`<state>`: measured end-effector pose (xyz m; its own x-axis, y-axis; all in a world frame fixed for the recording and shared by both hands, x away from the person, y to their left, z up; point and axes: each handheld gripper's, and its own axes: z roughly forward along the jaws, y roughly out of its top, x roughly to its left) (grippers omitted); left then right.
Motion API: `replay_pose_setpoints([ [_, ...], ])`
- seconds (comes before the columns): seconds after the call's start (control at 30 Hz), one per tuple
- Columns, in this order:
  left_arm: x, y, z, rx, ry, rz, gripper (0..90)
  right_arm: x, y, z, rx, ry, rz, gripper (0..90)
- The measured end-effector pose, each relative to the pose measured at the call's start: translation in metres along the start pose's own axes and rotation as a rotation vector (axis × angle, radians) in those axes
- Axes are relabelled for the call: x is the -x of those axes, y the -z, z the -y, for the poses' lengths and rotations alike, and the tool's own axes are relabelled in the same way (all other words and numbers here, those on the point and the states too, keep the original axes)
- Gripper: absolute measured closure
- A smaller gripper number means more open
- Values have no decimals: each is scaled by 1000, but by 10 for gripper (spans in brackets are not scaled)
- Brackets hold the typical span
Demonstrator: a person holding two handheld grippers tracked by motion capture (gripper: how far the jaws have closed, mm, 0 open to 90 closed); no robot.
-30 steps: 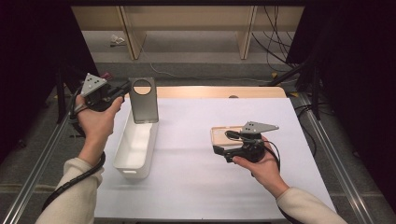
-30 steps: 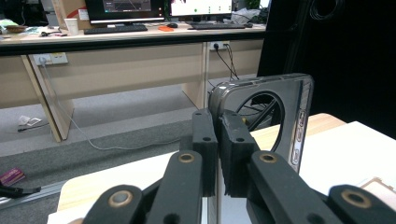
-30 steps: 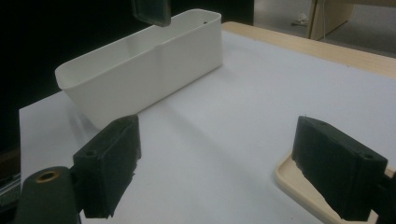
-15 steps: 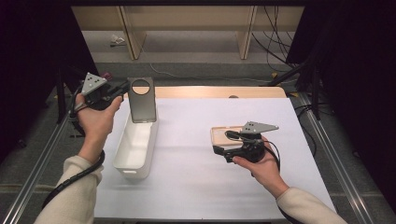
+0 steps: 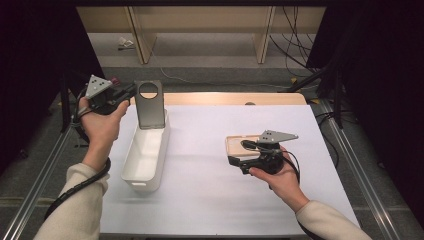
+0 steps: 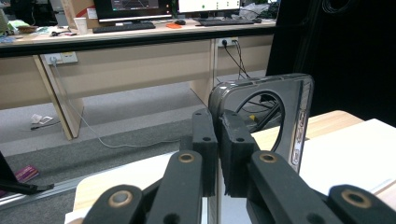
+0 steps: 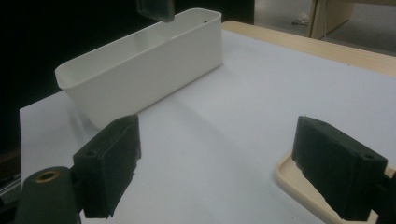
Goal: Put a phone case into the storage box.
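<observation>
High view looks down on a white-covered desk (image 5: pixel 210 190), with a person's forearms entering from six o'clock. A long white bin (image 5: pixel 146 155) lies at about nine o'clock on the desk, running toward twelve, open side up as if ready to receive things. Above its far end, the left hand (image 5: pixel 102 122) is raised with the forearm angled up and the wrist bent, so the left tongs (image 5: pixel 131 93) point toward three o'clock. These tongs are clamped tight on one edge of a dark grey phone case (image 5: pixel 150 104), holding it upright with its round cut-out at the top; its lower end hangs just inside the bin's far end, likely so it can be dropped in. Left gripper view shows the two black pads pressed together on the case's edge (image 6: pixel 261 116). At about four o'clock the right hand (image 5: pixel 280 175) rests low on the desk, palm cradling the right tongs (image 7: pixel 233 163), which stand wide open and hold nothing. A beige phone case (image 5: pixel 242 146) lies flat just beside them, one pad near its rim, probably the next thing to lift.
</observation>
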<state>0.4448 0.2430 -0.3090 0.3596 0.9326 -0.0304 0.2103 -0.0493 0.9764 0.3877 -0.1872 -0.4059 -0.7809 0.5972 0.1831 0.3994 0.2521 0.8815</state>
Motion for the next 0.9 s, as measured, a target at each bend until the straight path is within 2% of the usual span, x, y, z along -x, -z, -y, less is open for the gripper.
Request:
replay_pose_setpoints([
  [0.33,-6,-4,2,-5,15,-8,851,0,0,0,2,-1,-1,164],
  [0.9,-12,-10,5,-12,12,-22,850,0,1,0,2,-1,-2,164],
])
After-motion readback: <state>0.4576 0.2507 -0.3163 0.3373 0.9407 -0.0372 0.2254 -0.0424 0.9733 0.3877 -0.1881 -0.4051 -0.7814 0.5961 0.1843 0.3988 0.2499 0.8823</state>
